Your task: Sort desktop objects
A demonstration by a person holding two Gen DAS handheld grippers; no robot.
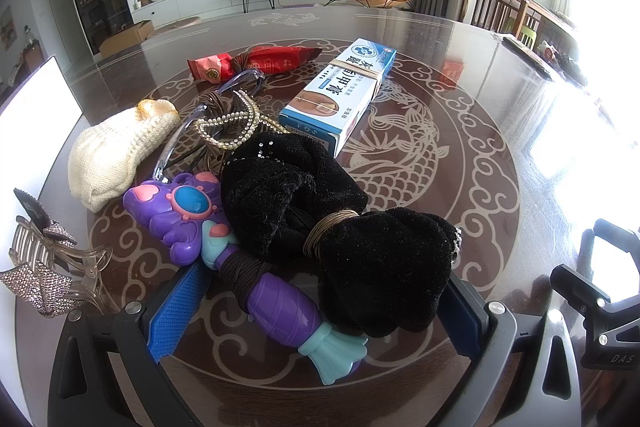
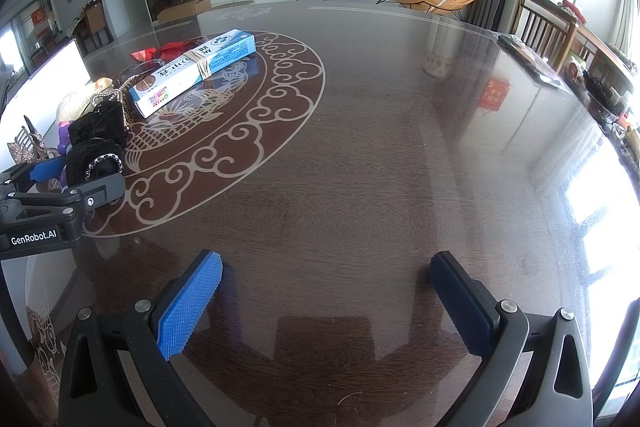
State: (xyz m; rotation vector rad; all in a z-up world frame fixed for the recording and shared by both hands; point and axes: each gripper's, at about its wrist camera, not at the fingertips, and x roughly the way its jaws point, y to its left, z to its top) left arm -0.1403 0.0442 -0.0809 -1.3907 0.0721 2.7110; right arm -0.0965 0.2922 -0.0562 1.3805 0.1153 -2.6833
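My left gripper (image 1: 320, 307) is open low over the pile, its blue pads either side of a purple toy wand (image 1: 240, 259) and a black velvet cloth bundle (image 1: 340, 227) tied with a gold band. Behind lie a pearl hair band (image 1: 228, 131), clear glasses (image 1: 188, 131), a cream knitted piece (image 1: 116, 151), a blue-white ointment box (image 1: 340, 95) and a red snack packet (image 1: 248, 63). My right gripper (image 2: 326, 291) is open and empty over bare table, right of the pile; the box (image 2: 192, 75) and the black bundle (image 2: 96, 143) show at its left.
A rhinestone hair claw (image 1: 48, 267) lies at the left edge by a white tray (image 1: 36, 95). The dark glass table (image 2: 380, 147) has a dragon medallion. The left gripper body (image 2: 52, 195) shows in the right wrist view. Clutter lines the table's far right edge.
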